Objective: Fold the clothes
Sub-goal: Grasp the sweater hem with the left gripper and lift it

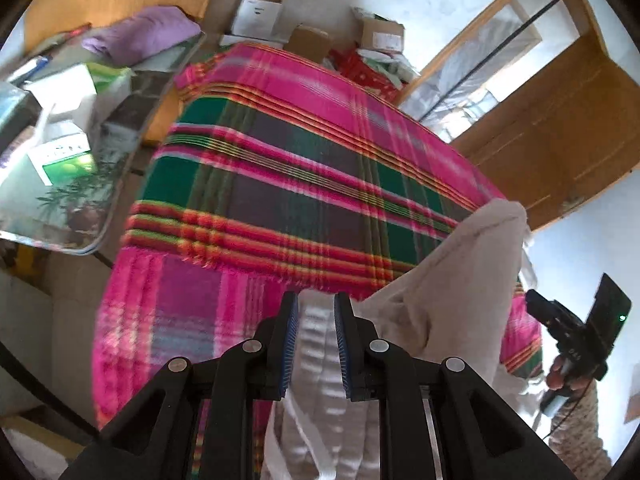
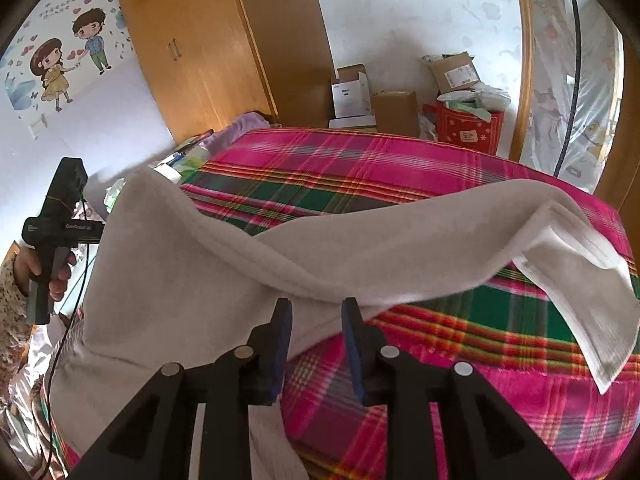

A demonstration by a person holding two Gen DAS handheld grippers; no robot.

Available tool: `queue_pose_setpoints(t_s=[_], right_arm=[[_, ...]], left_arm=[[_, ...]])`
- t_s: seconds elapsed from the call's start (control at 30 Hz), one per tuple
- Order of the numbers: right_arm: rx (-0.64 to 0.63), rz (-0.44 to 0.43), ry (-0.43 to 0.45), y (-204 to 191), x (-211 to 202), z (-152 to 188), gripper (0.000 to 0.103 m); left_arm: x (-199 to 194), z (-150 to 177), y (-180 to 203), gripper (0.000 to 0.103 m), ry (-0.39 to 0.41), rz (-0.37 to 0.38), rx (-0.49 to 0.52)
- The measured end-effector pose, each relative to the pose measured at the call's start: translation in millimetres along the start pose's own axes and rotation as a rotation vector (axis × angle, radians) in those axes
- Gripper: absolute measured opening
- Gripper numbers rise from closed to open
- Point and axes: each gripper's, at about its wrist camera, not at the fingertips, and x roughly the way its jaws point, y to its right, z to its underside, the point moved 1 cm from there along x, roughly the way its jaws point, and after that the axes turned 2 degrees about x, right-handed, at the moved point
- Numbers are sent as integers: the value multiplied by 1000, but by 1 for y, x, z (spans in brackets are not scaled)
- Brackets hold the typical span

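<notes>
- Progress: the fold looks early or midway. One pale cloth (image 2: 224, 264) hangs loosely above the plaid bed (image 2: 400, 160), draped rather than laid flat, with one flap (image 2: 576, 280) turned over at the right. No finished, squared fold shows yet; I judge the laying down and smoothing are still to do.
- Left gripper (image 1: 316, 340): clenched on a bunched edge of the cloth (image 1: 440, 300), the fabric running between its blue pads (image 1: 290, 344) at the near side.
- Right gripper (image 2: 316, 340): jaws apart, pads clear of the fabric; cloth lies between and behind them but is not pinched, so it reads as released.
- Where the cloth is: over the near edge of the bed, held up at the left, sagging across the middle.
- Count: one pale cloth, two grippers, one bed under one plaid blanket.
- Also: one purple bundle (image 1: 140, 34) far left, about four cardboard boxes (image 2: 394, 110) and one red bag (image 2: 468, 128) at the far wall.
</notes>
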Motion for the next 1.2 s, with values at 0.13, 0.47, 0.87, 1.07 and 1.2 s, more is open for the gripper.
queue_pose_setpoints(t_s=[0.13,0.47,0.87,1.07,1.2], right_arm=[[15,-3,-12,2,8,-2,26],[13,-5,-22,-1,23,-9,26],[57,-8,-25,6,32,-5,26],[63,0,-26,5,33,-3,26],[70,4,-27,5,34,-2,26]], left_arm=[[11,-1,-14,19,-13,83,-66],[15,11,-23,20,9,220,-166],[7,24,-14,20,18,325,-170],[20,22,-13,20,8,318,-161],[30,14,-12,20,-25,318,-210]])
